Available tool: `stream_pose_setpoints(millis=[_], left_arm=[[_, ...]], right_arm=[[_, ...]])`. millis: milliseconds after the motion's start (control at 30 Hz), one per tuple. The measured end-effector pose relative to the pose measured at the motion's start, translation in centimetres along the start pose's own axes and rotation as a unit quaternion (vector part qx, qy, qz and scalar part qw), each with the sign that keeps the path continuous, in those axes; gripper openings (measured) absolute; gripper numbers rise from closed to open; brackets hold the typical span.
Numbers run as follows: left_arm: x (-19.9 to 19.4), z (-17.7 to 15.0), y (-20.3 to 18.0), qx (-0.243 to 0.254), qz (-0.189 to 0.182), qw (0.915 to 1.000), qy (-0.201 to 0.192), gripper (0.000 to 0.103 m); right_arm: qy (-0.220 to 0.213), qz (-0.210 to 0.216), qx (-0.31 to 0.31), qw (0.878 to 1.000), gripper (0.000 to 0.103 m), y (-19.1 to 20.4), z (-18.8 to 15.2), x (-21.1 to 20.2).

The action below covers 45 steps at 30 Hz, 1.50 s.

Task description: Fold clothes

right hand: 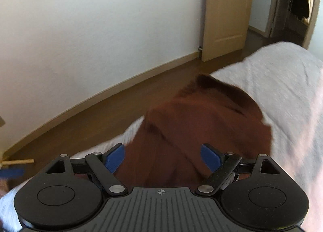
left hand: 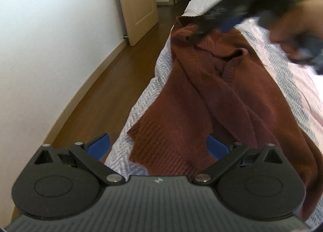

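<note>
A rust-brown knit sweater [left hand: 232,94] lies rumpled along the edge of a bed [left hand: 161,70] with a pale herringbone cover. My left gripper [left hand: 159,147] is open, its blue fingertips [left hand: 101,147] spread on either side of the sweater's ribbed hem. The right gripper [left hand: 228,21] shows blurred at the far end of the sweater, near its collar. In the right wrist view the sweater [right hand: 206,122] lies blurred under my open right gripper [right hand: 167,157], with its blue fingertips [right hand: 115,159] wide apart above the cloth.
The bed's edge drops to a wooden floor [left hand: 105,82] on the left, with a white wall [left hand: 50,40] and an open tan door [left hand: 139,1] beyond. A small wooden stick [right hand: 18,161] lies on the floor by the wall.
</note>
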<state>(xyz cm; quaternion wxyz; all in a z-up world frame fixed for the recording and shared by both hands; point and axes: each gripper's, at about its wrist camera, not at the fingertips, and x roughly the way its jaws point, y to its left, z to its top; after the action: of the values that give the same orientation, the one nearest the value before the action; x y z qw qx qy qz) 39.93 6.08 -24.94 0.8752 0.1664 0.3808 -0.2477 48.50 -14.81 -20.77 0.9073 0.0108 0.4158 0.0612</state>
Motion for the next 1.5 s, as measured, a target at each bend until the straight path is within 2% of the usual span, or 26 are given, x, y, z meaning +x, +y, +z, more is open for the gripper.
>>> stream_pose_setpoints(millis=[167,200,233,300,333,433,567,700,833,933,1033,1133,1200,1300,1400,1467,1500], left_arm=[[0.1,-0.3,-0.1,0.003,-0.009,0.9998,-0.015,0.100],[0.1,-0.2,-0.1,0.005,-0.010,0.9998,-0.018,0.100],[0.0,-0.2,-0.1,0.005,-0.011,0.9997,-0.020,0.100],[-0.3,-0.2,0.1,0.001,-0.013,0.9996,-0.024,0.100],[-0.4,-0.1,0.2,-0.001,-0.016,0.9996,-0.025,0.100],[-0.9,0.4,0.4,-0.003,-0.027,0.9992,-0.030,0.100],[-1.1,2.3,0.5,0.002,-0.060,0.9975,-0.038,0.100],[0.3,5.8,0.5,0.021,-0.111,0.9923,-0.050,0.100],[3.9,10.3,-0.7,0.059,-0.152,0.9852,-0.054,0.100],[7.1,13.2,-2.4,0.081,-0.195,0.9764,-0.045,0.100],[10.5,15.4,-5.3,0.104,-0.243,0.9641,-0.023,0.100],[13.6,16.6,-8.9,0.139,-0.276,0.9511,0.002,0.099],[15.2,16.8,-11.6,0.171,-0.289,0.9419,0.019,0.097],[16.6,16.6,-15.2,0.191,-0.314,0.9285,0.049,0.093],[17.6,16.2,-18.7,0.220,-0.323,0.9172,0.077,0.088],[17.9,15.5,-20.9,0.258,-0.300,0.9148,0.082,0.067],[17.7,15.2,-21.7,0.274,-0.288,0.9140,0.079,0.033]], right_arm=[[0.002,-0.020,0.034,0.999,0.086,-0.2,1.3,4.9],[0.002,-0.028,0.038,0.999,0.078,-0.3,1.4,5.6],[0.000,-0.035,0.046,0.998,0.045,-0.7,1.3,6.0],[-0.002,-0.041,0.063,0.997,0.006,-1.6,1.1,5.7],[-0.010,-0.041,0.069,0.997,0.004,-2.1,0.8,4.7],[-0.035,-0.040,0.089,0.995,0.003,-3.9,-0.5,0.5],[-0.067,-0.056,0.151,0.985,0.003,-8.3,-3.8,-8.2],[-0.072,-0.112,0.208,0.969,0.003,-13.4,-8.7,-16.0],[-0.052,-0.170,0.262,0.949,0.003,-17.8,-14.2,-21.0],[-0.036,-0.196,0.305,0.931,0.002,-20.3,-18.2,-23.3],[-0.024,-0.223,0.332,0.916,0.002,-21.4,-22.1,-25.5],[-0.014,-0.250,0.373,0.894,0.002,-22.1,-25.7,-27.7],[-0.007,-0.264,0.393,0.881,0.002,-22.5,-27.5,-28.9],[0.005,-0.278,0.417,0.866,0.002,-22.5,-29.9,-30.6],[0.014,-0.280,0.430,0.858,0.002,-22.3,-30.8,-31.5],[0.012,-0.284,0.438,0.853,0.002,-22.2,-31.3,-31.9],[0.010,-0.283,0.441,0.852,0.002,-22.2,-31.4,-32.1]])
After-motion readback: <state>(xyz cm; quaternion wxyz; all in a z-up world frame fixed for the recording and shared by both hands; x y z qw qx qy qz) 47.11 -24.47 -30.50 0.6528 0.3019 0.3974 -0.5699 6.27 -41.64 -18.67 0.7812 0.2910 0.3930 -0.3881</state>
